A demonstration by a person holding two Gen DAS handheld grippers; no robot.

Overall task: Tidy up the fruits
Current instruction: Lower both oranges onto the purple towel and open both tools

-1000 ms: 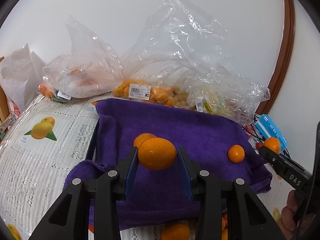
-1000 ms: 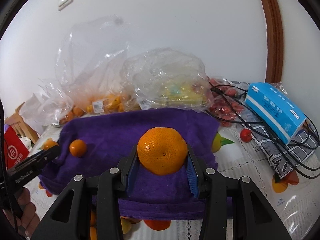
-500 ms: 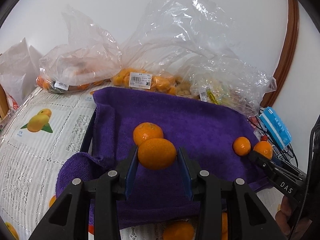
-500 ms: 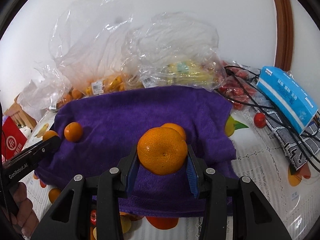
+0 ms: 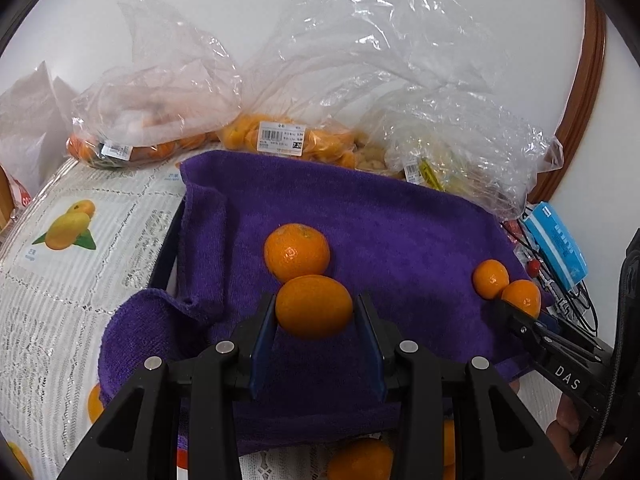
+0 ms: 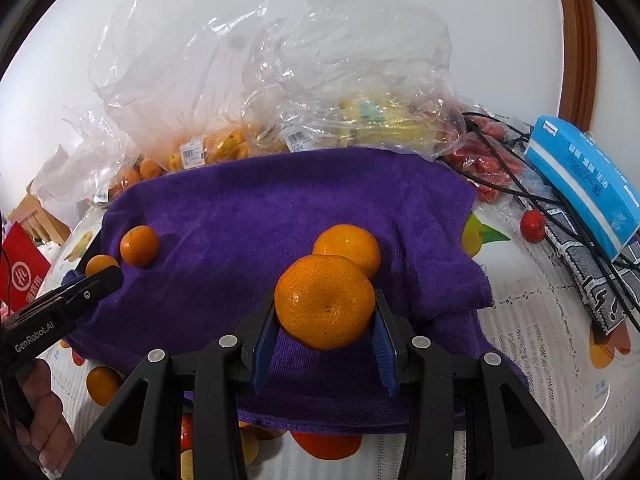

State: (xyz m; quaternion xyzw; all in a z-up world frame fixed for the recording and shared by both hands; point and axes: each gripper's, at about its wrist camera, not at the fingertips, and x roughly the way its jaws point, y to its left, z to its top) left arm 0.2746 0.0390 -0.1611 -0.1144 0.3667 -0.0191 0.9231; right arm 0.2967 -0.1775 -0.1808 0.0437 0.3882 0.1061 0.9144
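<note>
Only right wrist view shows the blue box (image 6: pixel 584 184); each hand-held gripper (image 5: pixel 315 334) (image 6: pixel 325 326) pinches a mandarin (image 5: pixel 314 306) (image 6: pixel 325 307)

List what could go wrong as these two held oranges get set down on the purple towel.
1. The left gripper holds its orange right beside a loose orange on the purple towel; releasing here could knock it rolling.
2. The right gripper likewise carries its orange close to another resting orange.
3. The towel is bunched and uneven, so released fruit may roll toward its edge.
</note>
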